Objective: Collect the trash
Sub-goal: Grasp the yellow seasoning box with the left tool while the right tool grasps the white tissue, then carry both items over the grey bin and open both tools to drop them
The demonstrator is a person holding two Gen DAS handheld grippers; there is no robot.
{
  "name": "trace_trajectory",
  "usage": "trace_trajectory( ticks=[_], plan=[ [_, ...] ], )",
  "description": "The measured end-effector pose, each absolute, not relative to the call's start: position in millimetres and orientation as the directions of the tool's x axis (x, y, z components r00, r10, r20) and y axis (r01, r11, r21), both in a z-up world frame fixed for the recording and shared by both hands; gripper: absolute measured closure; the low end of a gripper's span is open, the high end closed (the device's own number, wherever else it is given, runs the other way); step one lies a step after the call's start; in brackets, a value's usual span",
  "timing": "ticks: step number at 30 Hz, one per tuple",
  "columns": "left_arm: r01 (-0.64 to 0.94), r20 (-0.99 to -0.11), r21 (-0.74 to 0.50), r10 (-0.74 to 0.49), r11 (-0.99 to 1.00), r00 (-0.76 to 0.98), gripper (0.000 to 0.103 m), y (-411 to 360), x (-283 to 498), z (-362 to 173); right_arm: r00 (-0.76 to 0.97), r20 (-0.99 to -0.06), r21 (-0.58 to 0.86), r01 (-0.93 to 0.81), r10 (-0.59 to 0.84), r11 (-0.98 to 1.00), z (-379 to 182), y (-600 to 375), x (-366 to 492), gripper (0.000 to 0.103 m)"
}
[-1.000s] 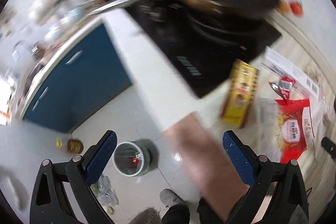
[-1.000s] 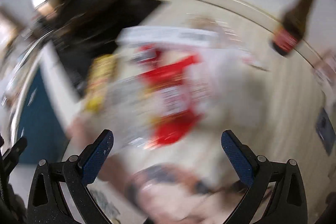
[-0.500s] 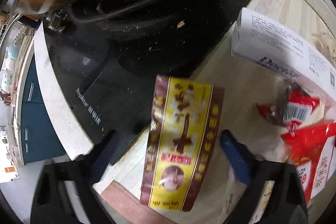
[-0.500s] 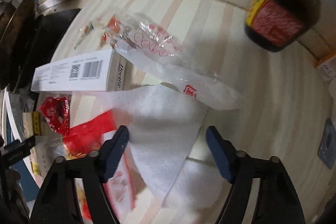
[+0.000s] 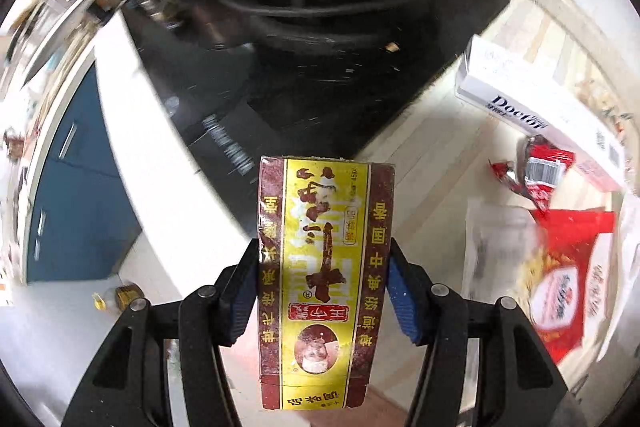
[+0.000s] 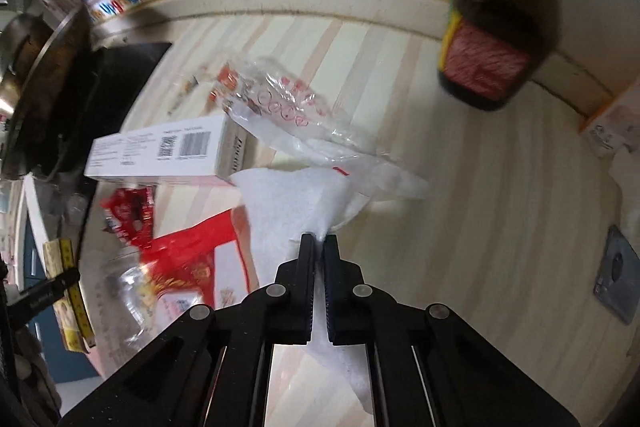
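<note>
The yellow and brown box (image 5: 325,279) looks like printed cardboard, a little worn. The white tissue (image 6: 294,203) is soft, matt paper. The clear bag (image 6: 288,107) is thin glossy plastic. The cooktop (image 5: 320,83) is smooth black glass, and the counter (image 6: 480,211) has a pale wood pattern.

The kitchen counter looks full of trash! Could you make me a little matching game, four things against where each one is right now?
Things:
1. yellow seasoning box
2. white tissue
3. dark sauce bottle
4. white carton

Places:
A. lying beside the black stove
B. clamped in the left gripper
C. standing near the back wall
D. pinched in the right gripper

Pairs: 1-B, 2-D, 3-C, 4-A
</note>
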State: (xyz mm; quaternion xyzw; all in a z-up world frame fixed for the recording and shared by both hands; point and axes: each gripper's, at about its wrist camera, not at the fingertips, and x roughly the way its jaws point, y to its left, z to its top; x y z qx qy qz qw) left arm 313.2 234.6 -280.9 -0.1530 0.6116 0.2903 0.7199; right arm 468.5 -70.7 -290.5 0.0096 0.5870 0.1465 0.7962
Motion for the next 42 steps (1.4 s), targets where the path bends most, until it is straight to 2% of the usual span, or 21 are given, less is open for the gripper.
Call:
trace_trajectory(
  ticks=[5,13,17,22,28,33,39,42],
  plan=[
    [-0.663,-0.956,0.092,0.251,0.743,0.149,0.048,231,263,-244,0.321,-0.902,0.215,-0.251,0.29,0.944,-251,-70,441,0.099],
    [-0.747,-0.934,0.03,0.285,0.664,0.215,0.048,263,168,-203,0.341,-0.841,0.259,-0.429,0.421,0.866,-184,-9,367,0.099],
    [-0.805,-0.93,0.024,0.309,0.593,0.2,0.048,289,104,-200,0.286,-0.831,0.275,-0.535,0.478,0.799,-173,45,322,0.099],
    [-0.881,-0.94,0.019,0.309,0.473,0.145,0.048,322,17,-220,0.161,-0.847,0.291,-0.658,0.507,0.695,-189,125,252,0.099],
    [-0.946,-0.963,0.015,0.258,0.325,0.073,0.048,359,-74,-272,0.019,-0.874,0.302,-0.761,0.486,0.574,-234,219,160,0.099],
    [-0.976,-0.98,0.01,0.194,0.215,0.033,0.048,389,-136,-335,-0.075,-0.902,0.302,-0.812,0.424,0.499,-301,285,90,0.1],
    [-0.997,-0.997,0.012,0.078,0.07,-0.006,0.048,425,-209,-461,-0.164,-0.941,0.286,-0.852,0.295,0.438,-433,354,15,0.1],
    [-1.0,-1.0,-0.002,0.021,0.016,0.002,0.048,441,-234,-537,-0.206,-0.953,0.284,-0.86,0.221,0.425,-522,379,-16,0.1]
  ],
)
